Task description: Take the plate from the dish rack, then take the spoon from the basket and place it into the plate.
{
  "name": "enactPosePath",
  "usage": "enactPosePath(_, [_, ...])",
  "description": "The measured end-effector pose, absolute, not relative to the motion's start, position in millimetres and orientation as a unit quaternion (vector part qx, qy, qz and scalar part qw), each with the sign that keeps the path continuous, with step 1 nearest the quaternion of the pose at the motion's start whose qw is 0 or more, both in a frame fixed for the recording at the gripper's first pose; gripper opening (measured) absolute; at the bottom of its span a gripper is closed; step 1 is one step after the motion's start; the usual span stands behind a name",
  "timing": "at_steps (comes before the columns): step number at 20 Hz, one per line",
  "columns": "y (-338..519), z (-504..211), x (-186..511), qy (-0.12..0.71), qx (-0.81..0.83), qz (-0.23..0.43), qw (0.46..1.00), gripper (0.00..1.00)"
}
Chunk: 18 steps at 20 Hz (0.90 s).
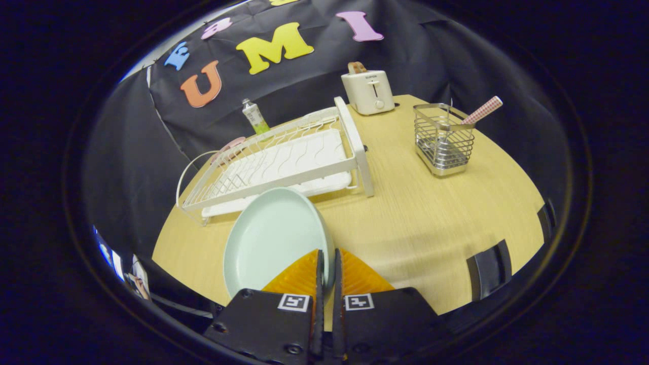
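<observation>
Gripper view looks along the two fingers across a pale wooden bench [431,228]. The gripper [328,263] has its jaws clenched on the rim of a pale mint-green round plate [271,238], nipping only the edge nearest the camera; the plate juts forward, out of the rack and in front of it, tilted. Whether its far rim touches the bench I cannot tell.

Just beyond the plate stands the white wire dish rack with a white drip tray [284,162], now bare of dishes, running toward the bench's far left corner. Behind it are a small green-and-white tube [255,117] and something pink, too hidden to name. At the far edge sits a cream toaster with a slice of bread in its slot [368,90]. Toward the far right stands a shiny steel wire basket [443,139], and from it pokes the pink-checked handle of the spoon [481,110]; the bowl of the spoon is lost among the wires.

By my judgement the plate step is near done: it wants setting flat, then the spoon is to follow.

The risks lie in that thin hold. A smooth plate pinched at one edge may swing or slip and strike the bench. Lowered too close to the rack, it could catch the frame. The light basket may tip when the spoon is drawn out.
</observation>
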<state>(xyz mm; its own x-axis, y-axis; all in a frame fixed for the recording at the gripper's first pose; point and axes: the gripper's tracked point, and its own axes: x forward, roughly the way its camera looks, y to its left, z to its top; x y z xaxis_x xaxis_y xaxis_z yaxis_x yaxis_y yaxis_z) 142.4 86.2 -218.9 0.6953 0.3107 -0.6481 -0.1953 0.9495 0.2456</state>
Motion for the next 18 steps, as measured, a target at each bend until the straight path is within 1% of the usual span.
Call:
enactPosePath(7, [77, -232, 154, 0.324, 0.059, 0.13, 0.935, 0.19])
enactPosePath(10, [72, -232, 159, 0.308, 0.058, 0.116, 0.942, 0.2])
enactPosePath(12, [71, -227, 161, 0.29, 0.046, 0.123, 0.948, 0.21])
enactPosePath(13, [67, -223, 163, 0.273, 0.034, 0.122, 0.954, 0.31])
enactPosePath(14, [59, -218, 167, 0.254, 0.019, 0.11, 0.961, 0.37])
enactPosePath(16, [42, -207, 175, 0.21, -0.007, 0.085, 0.974, 0.58])
enactPosePath(17, [39, -202, 178, 0.188, -0.014, 0.08, 0.979, 0.66])
enactPosePath(18, [35, -198, 181, 0.169, -0.02, 0.081, 0.982, 0.7])
